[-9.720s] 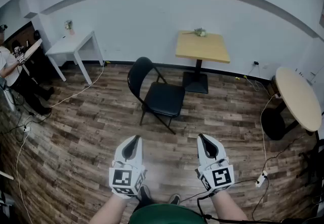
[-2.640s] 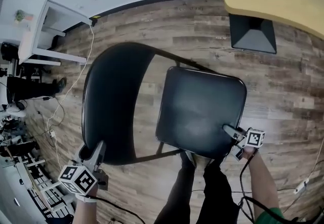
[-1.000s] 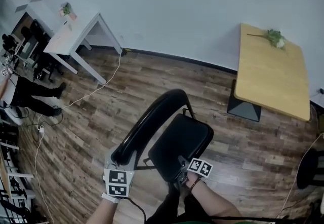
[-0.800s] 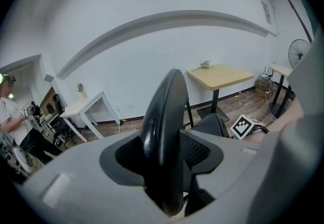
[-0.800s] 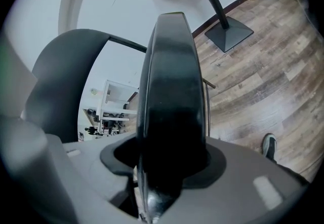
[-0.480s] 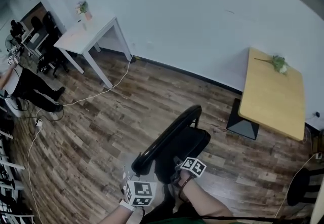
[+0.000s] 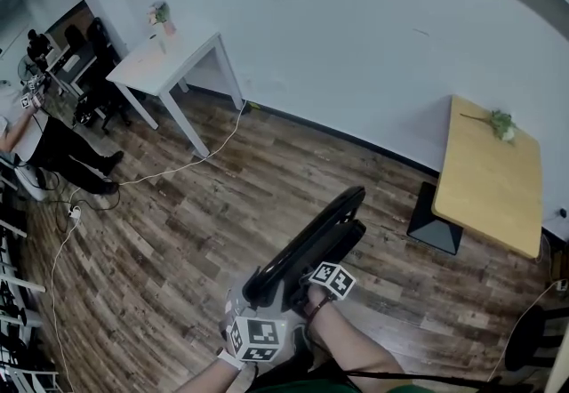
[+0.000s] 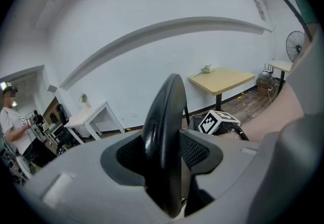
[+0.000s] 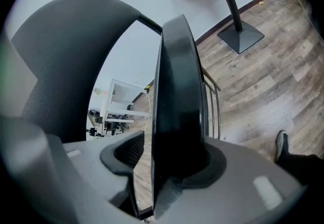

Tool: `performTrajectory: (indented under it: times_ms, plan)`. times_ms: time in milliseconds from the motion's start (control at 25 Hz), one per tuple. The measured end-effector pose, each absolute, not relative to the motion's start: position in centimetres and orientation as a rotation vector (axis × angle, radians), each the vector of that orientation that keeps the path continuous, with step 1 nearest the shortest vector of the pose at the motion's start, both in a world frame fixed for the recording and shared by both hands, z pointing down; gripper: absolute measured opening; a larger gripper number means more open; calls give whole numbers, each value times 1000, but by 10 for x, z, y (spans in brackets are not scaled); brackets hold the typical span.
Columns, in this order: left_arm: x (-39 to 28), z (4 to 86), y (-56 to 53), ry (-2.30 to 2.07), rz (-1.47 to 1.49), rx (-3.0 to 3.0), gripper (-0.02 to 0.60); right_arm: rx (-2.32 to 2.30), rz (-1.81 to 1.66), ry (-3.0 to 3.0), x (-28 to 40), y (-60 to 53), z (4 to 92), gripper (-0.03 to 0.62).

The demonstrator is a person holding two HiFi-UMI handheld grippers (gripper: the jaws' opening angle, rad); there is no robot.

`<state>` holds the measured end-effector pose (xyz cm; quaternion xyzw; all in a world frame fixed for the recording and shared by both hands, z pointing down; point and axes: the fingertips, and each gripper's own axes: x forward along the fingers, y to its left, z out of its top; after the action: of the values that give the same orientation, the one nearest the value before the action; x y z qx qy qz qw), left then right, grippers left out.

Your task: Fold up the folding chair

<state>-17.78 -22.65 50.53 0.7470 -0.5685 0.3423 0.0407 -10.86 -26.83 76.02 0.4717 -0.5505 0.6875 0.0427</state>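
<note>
The black folding chair [image 7: 311, 240] stands on the wood floor, its seat swung up close against the backrest. My left gripper [image 7: 252, 295] holds the backrest's top rim [image 8: 164, 132]; its jaws are closing, the pads against both faces of the rim. My right gripper [image 7: 310, 279] is shut on the seat's front edge [image 9: 177, 101], which stands upright between its pads. The backrest [image 9: 71, 61] curves up on the left in the right gripper view. The right gripper's marker cube [image 8: 218, 121] shows behind the rim in the left gripper view.
A white table [image 7: 169, 58] stands by the wall at the back left, a wooden table [image 7: 493, 173] on a black pedestal at the right. A person [image 7: 36, 129] is at the far left. Cables [image 7: 160, 173] trail over the floor. My shoe [image 9: 282, 144] is near the chair.
The seat has swung up toward the backrest, so the chair is nearly flat. My right gripper rose and moved left with the seat's edge; the left rose a little with the backrest.
</note>
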Motion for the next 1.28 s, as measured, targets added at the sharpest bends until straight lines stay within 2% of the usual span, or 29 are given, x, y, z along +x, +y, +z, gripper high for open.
performTrajectory:
  times_ms: [320, 680, 1000, 1280]
  plan:
    - [-181, 501, -230, -1760, 1050, 2320, 209, 1479, 2083, -1620, -140, -293, 752, 231]
    - [-194, 500, -238, -1784, 1043, 2318, 210, 1416, 2065, -1744, -155, -302, 746, 295]
    - [-203, 498, -242, -1833, 1048, 2295, 211, 1406, 1965, -1901, -120, -303, 731, 295]
    - [-221, 501, -253, -1857, 1035, 2275, 219, 1435, 1792, -2111, -73, -293, 670, 295]
